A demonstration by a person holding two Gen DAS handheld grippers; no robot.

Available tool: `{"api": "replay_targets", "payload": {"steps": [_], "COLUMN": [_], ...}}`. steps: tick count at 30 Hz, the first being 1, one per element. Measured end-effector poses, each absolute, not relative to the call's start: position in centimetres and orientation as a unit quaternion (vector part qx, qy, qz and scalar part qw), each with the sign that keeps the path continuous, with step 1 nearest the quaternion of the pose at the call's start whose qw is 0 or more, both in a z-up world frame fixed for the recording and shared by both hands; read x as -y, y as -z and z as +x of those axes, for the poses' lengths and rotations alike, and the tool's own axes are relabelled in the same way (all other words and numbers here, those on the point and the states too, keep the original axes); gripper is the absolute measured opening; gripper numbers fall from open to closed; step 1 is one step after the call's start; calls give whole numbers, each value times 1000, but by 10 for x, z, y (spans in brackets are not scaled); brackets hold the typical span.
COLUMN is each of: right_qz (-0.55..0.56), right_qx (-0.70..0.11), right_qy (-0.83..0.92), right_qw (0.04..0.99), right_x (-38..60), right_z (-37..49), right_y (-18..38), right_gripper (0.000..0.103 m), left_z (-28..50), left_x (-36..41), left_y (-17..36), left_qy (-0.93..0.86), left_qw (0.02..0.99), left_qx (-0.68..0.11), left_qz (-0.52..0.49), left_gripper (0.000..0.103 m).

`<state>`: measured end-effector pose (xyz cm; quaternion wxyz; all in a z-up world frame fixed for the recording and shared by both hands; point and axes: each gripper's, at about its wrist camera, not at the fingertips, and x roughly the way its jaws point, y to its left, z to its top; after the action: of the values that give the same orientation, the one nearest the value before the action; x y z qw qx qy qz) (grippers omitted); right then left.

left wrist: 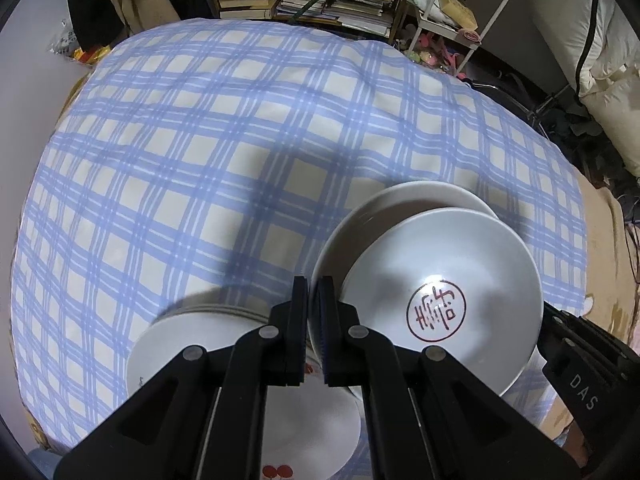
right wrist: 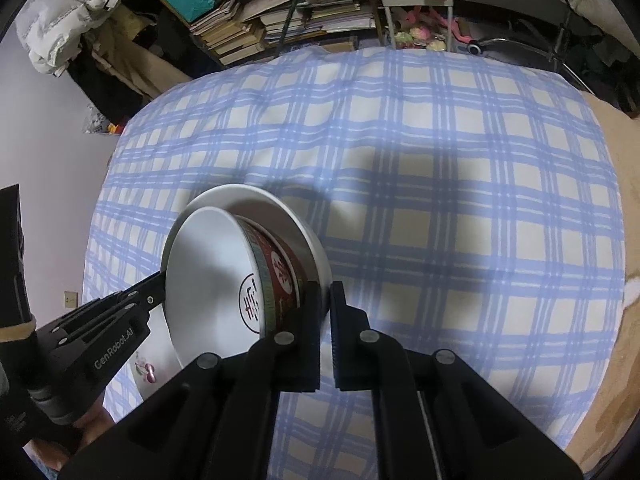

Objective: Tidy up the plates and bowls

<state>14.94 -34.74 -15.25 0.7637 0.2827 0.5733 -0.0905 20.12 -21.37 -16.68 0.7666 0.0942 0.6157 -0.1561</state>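
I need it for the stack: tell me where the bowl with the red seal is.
The bowl with the red seal sits nested in a plain white bowl, both tilted between the two grippers, above the blue checked cloth.

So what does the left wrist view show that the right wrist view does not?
Only the left wrist view shows the full red seal inside the bowl and the stack of plates under the left gripper.

Only the right wrist view shows the bowl's red patterned outer wall.

Both show the bowl nested in a white plate, held over the blue checked cloth.
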Motion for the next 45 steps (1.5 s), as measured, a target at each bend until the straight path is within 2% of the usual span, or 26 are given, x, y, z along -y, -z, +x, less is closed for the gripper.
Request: {"api": "replay_targets", "payload": {"steps": [14, 20, 33, 40, 45], "right_qz": [249, 307, 323, 303, 343], "right_qx": [-586, -569, -553, -577, -567], "right_qy": [106, 96, 113, 89, 91], "right_qw": [764, 757, 760, 754, 744], "right_x": [343, 354, 350, 350, 354], "right_z": [149, 142, 140, 145, 137], "right_y": [174, 186, 186, 180, 178], "right_gripper": [7, 8, 9, 9, 9], "left_z": [194, 194, 200, 186, 192], "left_x": [215, 215, 211, 223, 224], "left_y": [182, 185, 190, 175, 161], "left_qy": [157, 155, 151, 152, 155], "left_qw": [762, 762, 760, 773, 772], "left_qx": [-621, -622, -628, -604, -603], "left_qz": [94, 89, 74, 124, 125], "left_gripper": [3, 3, 3, 2, 2]}}
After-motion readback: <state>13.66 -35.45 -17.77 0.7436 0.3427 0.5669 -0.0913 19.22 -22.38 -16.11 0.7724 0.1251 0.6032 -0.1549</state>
